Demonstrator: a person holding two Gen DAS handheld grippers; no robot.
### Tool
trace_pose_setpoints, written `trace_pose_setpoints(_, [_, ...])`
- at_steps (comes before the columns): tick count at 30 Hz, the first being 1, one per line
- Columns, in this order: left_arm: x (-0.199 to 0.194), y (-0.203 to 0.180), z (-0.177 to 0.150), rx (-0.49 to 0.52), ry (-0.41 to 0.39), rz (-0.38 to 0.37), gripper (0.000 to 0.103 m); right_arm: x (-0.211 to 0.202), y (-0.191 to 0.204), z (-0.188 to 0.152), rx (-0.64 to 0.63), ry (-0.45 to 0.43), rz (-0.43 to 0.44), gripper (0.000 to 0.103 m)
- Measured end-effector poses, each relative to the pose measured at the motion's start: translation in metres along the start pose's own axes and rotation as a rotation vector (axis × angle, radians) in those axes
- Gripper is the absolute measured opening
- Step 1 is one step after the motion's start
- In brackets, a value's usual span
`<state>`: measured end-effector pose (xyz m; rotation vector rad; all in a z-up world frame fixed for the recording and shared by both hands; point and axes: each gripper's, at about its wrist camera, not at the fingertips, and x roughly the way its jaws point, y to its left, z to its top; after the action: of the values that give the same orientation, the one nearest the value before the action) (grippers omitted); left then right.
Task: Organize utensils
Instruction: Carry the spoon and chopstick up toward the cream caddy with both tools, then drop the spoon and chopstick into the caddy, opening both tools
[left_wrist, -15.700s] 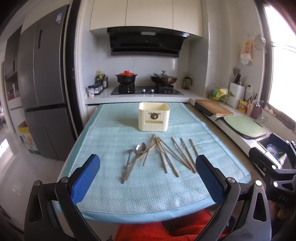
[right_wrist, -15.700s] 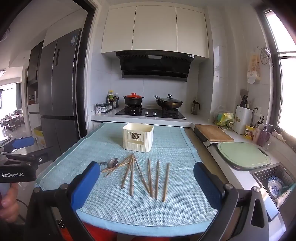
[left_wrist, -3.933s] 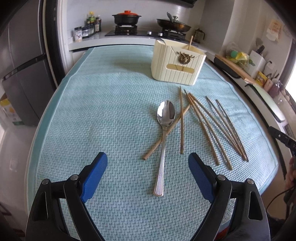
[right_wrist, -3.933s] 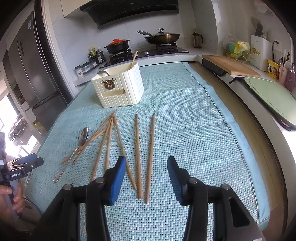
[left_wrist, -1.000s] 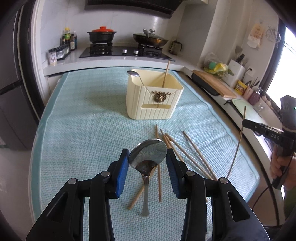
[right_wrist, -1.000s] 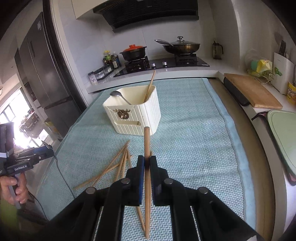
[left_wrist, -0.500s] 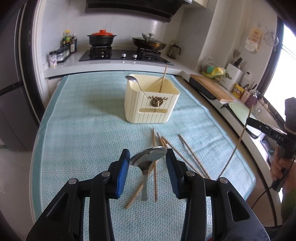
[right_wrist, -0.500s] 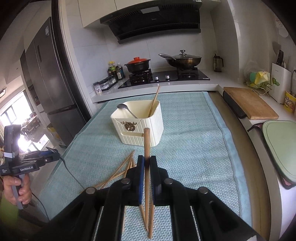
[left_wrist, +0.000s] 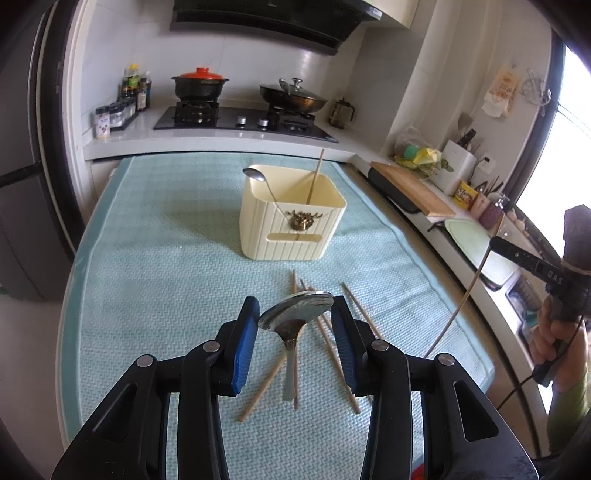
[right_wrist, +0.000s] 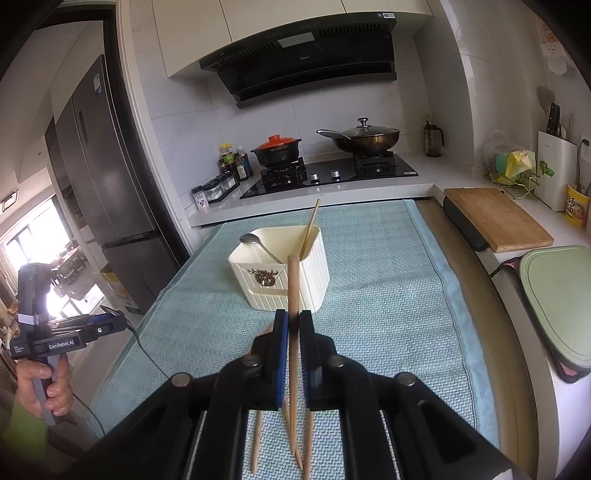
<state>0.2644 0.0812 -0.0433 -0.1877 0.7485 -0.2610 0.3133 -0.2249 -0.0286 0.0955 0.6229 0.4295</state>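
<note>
The cream utensil holder (right_wrist: 280, 273) stands mid-frame, straight ahead of both grippers; the right gripper (right_wrist: 293, 332) pinches a chopstick (right_wrist: 293, 291) upright, nearer it, while the left gripper (left_wrist: 295, 321) clamps a spoon (left_wrist: 295, 314) by its bowl, handle hanging down

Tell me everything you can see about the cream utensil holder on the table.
The holder is a squarish cream tub, plastic by the look of it, with ribbed walls, rounded corners and an open top. A small brass-coloured ornament sits on its front above a flat label strip. An inner divider splits it into two compartments: a spoon leans in one, a single chopstick stands tilted in the other. It stands upright on the light blue cloth, toward the stove end. No claw touches it.
</note>
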Motion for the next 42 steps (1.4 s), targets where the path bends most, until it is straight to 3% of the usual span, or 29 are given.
trace_pose_setpoints(13, [-0.003,0.002,0.05,0.0,-0.046,-0.022,0.04,0.016,0.017,0.043,-0.085,-0.045,-0.023,0.007])
trace_pose_setpoints(25, [-0.004,-0.005,0.166,0.019,-0.184,-0.048,0.04,0.056,0.041,0.141,-0.125,-0.172,-0.032,0.007])
trace_pose_setpoints(33, [0.042,-0.007,0.225,0.031,-0.218,-0.014,0.04,0.107,0.061,0.201,-0.162,-0.26,-0.013,0.006])
trace_pose_setpoints(42, [0.119,0.011,0.235,0.001,-0.151,0.003,0.04,0.195,0.047,0.207,-0.144,-0.199,0.03,0.006])
